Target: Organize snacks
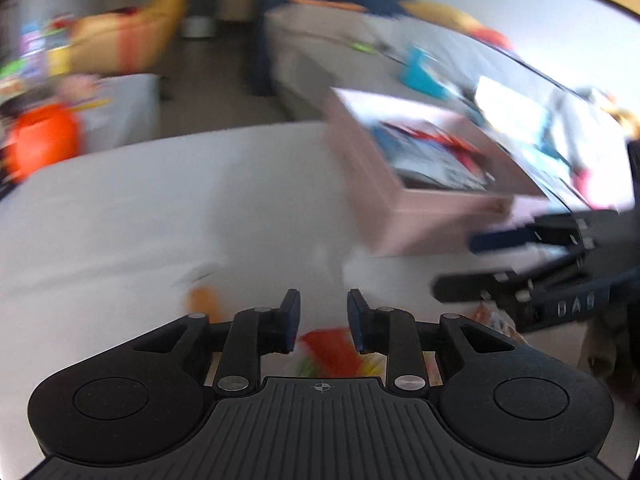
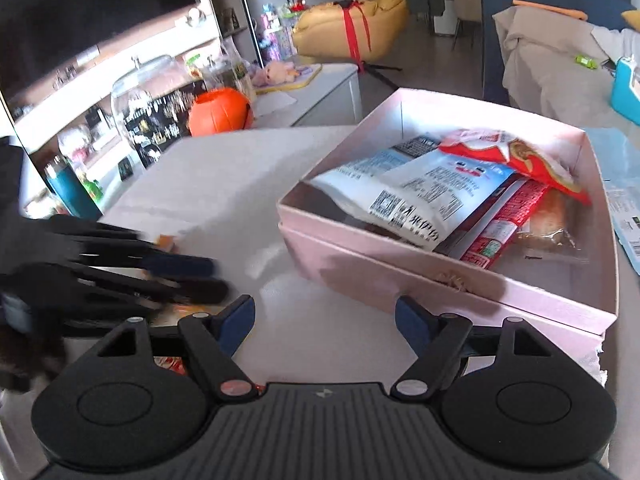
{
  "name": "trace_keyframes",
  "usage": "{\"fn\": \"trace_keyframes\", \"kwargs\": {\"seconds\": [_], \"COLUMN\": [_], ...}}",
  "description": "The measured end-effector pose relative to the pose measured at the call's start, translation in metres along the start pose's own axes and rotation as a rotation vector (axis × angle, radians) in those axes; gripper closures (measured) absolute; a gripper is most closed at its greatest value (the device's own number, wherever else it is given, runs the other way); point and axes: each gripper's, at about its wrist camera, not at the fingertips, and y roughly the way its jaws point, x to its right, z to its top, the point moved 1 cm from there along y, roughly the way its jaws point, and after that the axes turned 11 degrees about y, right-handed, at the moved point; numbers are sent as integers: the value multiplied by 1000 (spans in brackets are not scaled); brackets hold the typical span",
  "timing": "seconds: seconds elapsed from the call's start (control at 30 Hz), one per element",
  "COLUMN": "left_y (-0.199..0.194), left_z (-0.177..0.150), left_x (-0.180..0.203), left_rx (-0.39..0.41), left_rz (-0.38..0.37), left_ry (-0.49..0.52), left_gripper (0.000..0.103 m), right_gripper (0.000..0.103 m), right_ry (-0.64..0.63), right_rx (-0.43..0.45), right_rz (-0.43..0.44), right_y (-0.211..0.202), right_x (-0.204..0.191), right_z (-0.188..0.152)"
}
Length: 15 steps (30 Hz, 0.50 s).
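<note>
right jaws wide and empty, left gripper [image 1: 323,322] nearly closed above a red snack packet [image 1: 332,350] at six o'clock; best lifted cleanly toward the pink box [image 2: 440,280] at two o'clock.

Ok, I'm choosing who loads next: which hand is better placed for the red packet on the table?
Left. Its tool has the red packet between its fingers, though blur hides whether it grips. The right tool is open, empty, and faces the pink box instead.
</note>
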Motion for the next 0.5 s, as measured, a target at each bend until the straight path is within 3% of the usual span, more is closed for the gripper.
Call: {"fn": "trace_keyframes", "kwargs": {"seconds": [0.07, 0.23, 0.37, 0.5], "left_y": [-21, -41, -19, -4], "left_z": [-10, -35, -40, -25], "left_x": [1, -3, -4, 1], "left_rx": [2, -48, -99, -34], "left_rz": [20, -83, -35, -7], "left_ry": [-32, -190, -236, -256], "left_gripper": [72, 72, 72, 72], "right_gripper": [25, 25, 24, 21], "right_ry": [-32, -85, -104, -129], "right_rx": [-1, 12, -15, -8], "right_rz": [-4, -30, -29, -98], "right_y": [-6, -30, -37, -36], "right_x": [-6, -9, -10, -11], "right_z": [-9, -41, -63, -80]}}
